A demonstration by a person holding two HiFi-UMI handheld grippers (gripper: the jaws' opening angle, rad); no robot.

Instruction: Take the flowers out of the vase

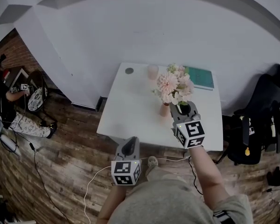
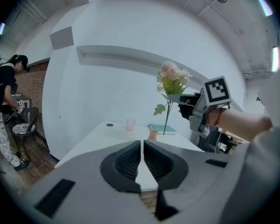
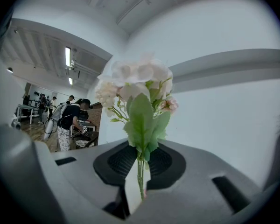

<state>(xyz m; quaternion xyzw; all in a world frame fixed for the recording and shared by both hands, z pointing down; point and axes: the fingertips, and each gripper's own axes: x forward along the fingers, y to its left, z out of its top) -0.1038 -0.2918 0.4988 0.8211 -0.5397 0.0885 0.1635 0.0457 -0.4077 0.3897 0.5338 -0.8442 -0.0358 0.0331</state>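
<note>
One bunch of pink-and-white flowers (image 1: 172, 84) is hanging clamped by its green stems in the right tool (image 3: 139, 171), close over the small terracotta vase (image 1: 164, 110) on the white surface (image 1: 130, 101), so rising straight up is looking safest against tipping it, the left tool (image 2: 143, 155) idling clenched, empty.

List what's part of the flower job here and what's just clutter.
Job:
- flowers, stems clamped in the right gripper
- vase
- left gripper, shut, empty

Lying about:
- pink cup
- green book
- dark round disc
- black chair beside the table
</note>
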